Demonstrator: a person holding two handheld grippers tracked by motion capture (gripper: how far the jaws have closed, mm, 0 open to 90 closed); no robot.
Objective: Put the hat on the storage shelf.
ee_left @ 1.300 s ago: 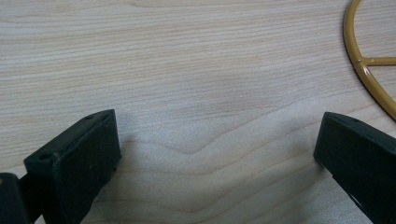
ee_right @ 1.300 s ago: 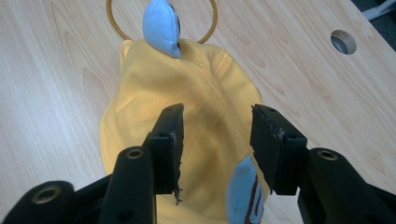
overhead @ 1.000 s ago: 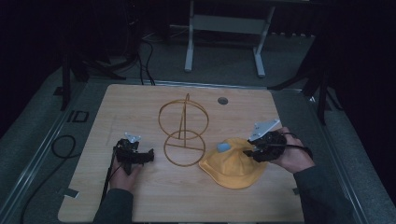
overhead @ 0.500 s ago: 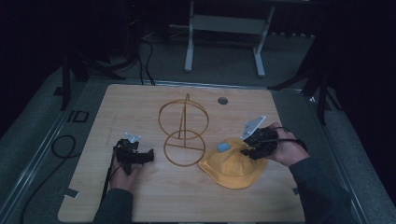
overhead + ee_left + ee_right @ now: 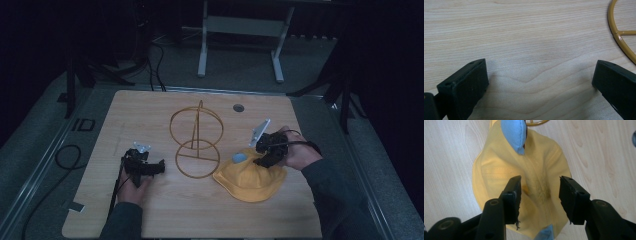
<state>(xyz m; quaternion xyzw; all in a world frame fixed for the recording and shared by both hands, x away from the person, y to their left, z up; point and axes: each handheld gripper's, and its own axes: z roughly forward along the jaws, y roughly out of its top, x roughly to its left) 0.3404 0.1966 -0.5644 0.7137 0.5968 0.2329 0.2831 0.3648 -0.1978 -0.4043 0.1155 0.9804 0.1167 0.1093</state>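
High view shows us a yellow hat (image 5: 250, 176) lying flat toward the desk's (image 5: 150, 107) right edge, beside a wire stand (image 5: 196, 141); our right tool (image 5: 540, 195) hovers released above it, left tool (image 5: 536, 82) released.

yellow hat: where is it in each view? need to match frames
High view: yellow hat right of centre, under the right gripper.
Left gripper view: not in it.
Right gripper view: centre, between and beyond the open jaws.
Shared landmark: gold wire stand, base ring at top edge.
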